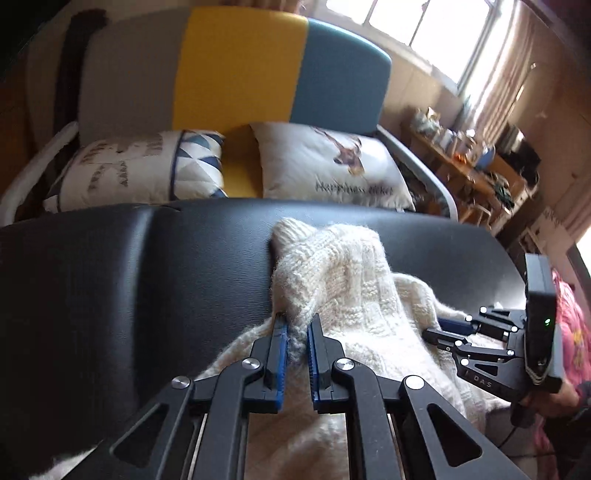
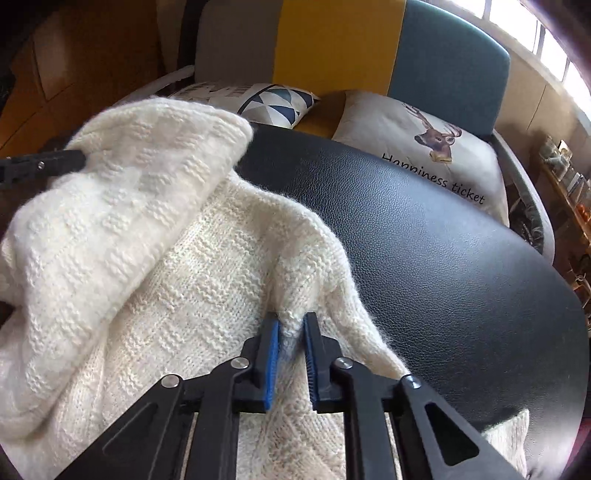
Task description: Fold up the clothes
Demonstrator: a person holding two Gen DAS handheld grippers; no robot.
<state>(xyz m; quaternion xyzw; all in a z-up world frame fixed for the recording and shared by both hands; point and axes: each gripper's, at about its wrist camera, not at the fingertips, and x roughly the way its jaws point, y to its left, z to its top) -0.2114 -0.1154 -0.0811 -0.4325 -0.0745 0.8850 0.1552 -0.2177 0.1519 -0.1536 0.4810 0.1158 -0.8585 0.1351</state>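
Observation:
A cream knitted sweater (image 1: 343, 280) lies bunched on a black leather surface (image 1: 147, 266). My left gripper (image 1: 296, 320) is shut on a fold of the sweater's knit, which is pinched between the blue pads. In the right wrist view the same sweater (image 2: 147, 240) spreads over the black surface (image 2: 443, 240), with one part folded over at the upper left. My right gripper (image 2: 291, 318) is shut on a ridge of the knit near the sweater's right edge. The right gripper (image 1: 439, 328) also shows at the right of the left wrist view, held by a hand, its fingertips down at the sweater.
Beyond the black surface stands a sofa (image 1: 236, 62) with grey, yellow and blue panels and two printed pillows (image 1: 332, 166). A cluttered wooden shelf (image 1: 472, 166) and a bright window (image 1: 424, 22) are at the right. The left gripper's tip (image 2: 44, 166) shows at the far left of the right wrist view.

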